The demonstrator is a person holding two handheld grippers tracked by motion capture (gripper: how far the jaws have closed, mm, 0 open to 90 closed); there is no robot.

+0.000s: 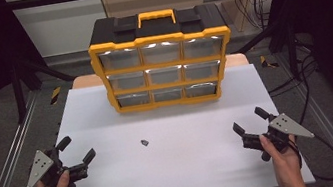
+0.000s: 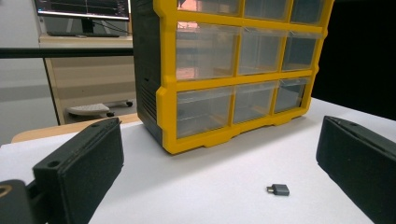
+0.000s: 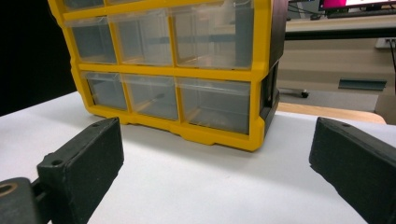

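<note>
From the high view we see a white table (image 1: pixel 177 173) with a yellow-and-black drawer organizer (image 1: pixel 162 58) standing upright at its far edge, three rows of three clear drawers facing us and a yellow carry handle on top. A small dark adapter (image 1: pixel 145 142) lies alone on the open table surface, in front of the organizer and well apart from it. We hold the left gripper (image 1: pixel 76 151) at the near left and the right gripper (image 1: pixel 247 119) at the near right — both with jaws spread wide and nothing between them, both well apart from the adapter, which sits between the two and closer to the left one.

In the left gripper view we look along its two black jaws, released and apart; the adapter (image 2: pixel 279 189) rests on the table between them, nearer the right-hand jaw, touched by neither. The organizer (image 2: pixel 233 70) stands beyond it.

In the right gripper view our jaws again stand wide and hold nothing — bare table between them, with the organizer (image 3: pixel 177 70) ahead, its drawers closed.
</note>
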